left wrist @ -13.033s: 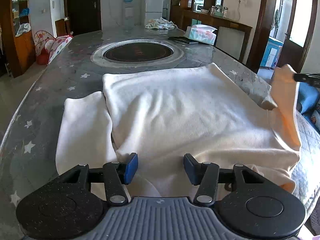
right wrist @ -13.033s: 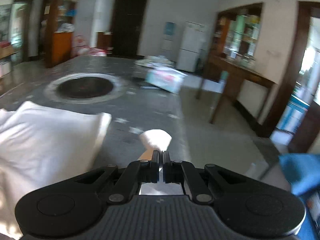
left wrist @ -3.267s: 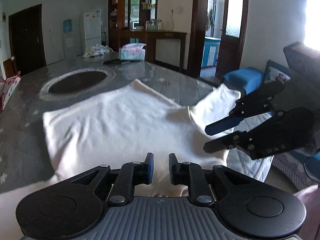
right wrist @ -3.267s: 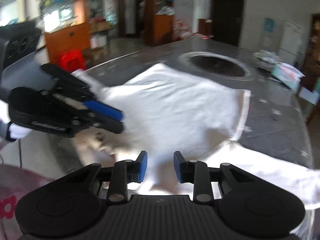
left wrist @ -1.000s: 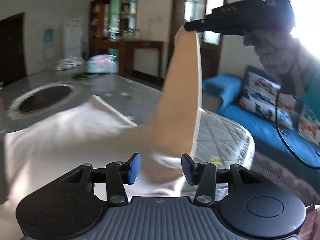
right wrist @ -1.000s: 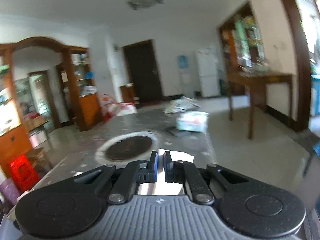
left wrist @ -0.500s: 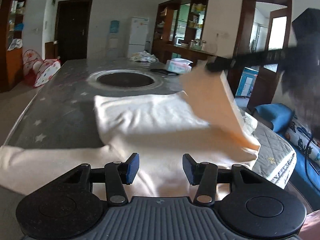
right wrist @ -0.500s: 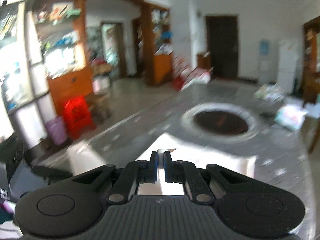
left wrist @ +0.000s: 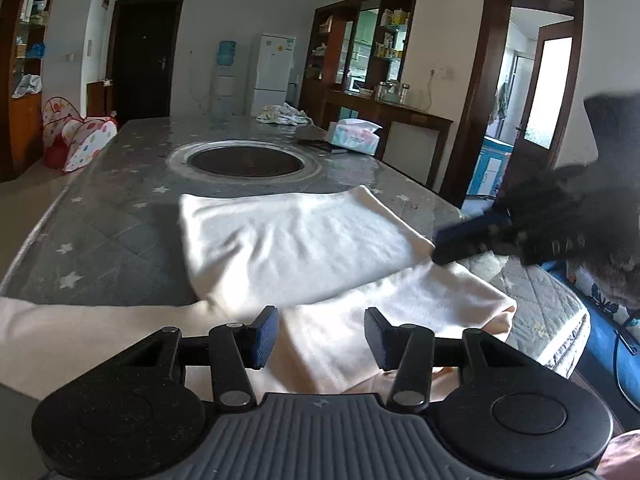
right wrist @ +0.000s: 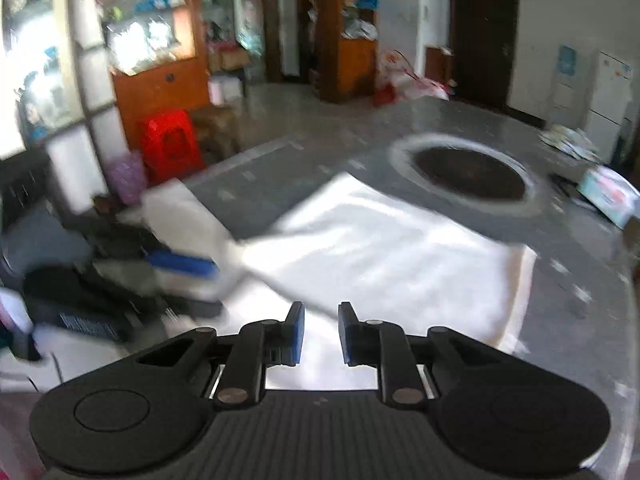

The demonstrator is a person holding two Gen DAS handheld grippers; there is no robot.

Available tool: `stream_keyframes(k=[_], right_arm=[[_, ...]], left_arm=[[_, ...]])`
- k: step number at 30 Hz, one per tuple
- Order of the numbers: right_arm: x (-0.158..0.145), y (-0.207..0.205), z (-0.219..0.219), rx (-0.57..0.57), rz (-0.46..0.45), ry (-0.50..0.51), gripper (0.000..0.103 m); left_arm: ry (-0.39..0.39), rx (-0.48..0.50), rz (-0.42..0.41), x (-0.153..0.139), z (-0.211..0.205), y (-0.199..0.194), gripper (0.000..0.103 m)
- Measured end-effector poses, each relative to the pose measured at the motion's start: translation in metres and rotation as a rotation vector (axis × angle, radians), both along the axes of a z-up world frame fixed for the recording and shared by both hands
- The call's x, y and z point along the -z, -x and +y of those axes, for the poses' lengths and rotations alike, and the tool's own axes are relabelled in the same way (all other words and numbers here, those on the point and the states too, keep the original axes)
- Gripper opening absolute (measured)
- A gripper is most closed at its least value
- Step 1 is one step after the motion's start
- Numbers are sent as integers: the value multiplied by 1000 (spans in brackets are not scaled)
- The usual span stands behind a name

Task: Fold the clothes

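Observation:
A cream garment [left wrist: 296, 248] lies spread on the grey star-patterned table [left wrist: 104, 216], with one flap folded across its near right part. My left gripper [left wrist: 320, 336] hovers open over the garment's near edge, nothing pressed between its pads. From the right, my right gripper [left wrist: 437, 249] reaches to the folded flap's edge. In the right wrist view the right gripper [right wrist: 320, 332] has its jaws opening, with the garment [right wrist: 380, 248] under the gap and no pad pressing on it. The blurred left gripper [right wrist: 212, 284] shows at the left.
A round dark recess [left wrist: 246, 160] sits in the table beyond the garment. A tissue box [left wrist: 352, 140] and a bundle of cloth [left wrist: 284, 114] stand at the far end. A quilted cover [left wrist: 540, 300] and a blue sofa [left wrist: 600, 304] are at the right, a red stool [right wrist: 172, 148] on the floor.
The right gripper brought the raised flap down across the garment and its jaws parted from shut. The left gripper swung round to face along the table, still open.

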State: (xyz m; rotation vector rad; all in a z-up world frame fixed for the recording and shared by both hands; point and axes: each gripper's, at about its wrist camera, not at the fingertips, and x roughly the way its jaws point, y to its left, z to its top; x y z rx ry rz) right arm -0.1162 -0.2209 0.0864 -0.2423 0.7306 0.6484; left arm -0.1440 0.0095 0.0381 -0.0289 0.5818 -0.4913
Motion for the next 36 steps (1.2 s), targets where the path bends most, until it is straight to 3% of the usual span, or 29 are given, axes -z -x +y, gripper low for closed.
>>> stream_keyframes(k=[5,7,11,15,23,30,36], right_arm=[[32,0,-34,102,83,31,17],[43,0,-45,135,108,24,17],[38,-2,-56,142,94,-11,17],[30,-16,-59,169,32,-34,17],[48,-39,-81,280,67,-65,18],[40,-30,-89,308,20,-41,18],[53,-25,-81,296,30,33,18]], left_arm=[[-11,40,24,7,-17,-13,45],[-25,42,45,13,-20,-19,34],[-42,16,77,18,-17,-32,29],[-60,11,70,19,-18,-33,29],[-69,4,75,19,-14,-34,28],[-62,-8,47,8,-13,-28,29],[-78,11,49,8,-16,-22,29]])
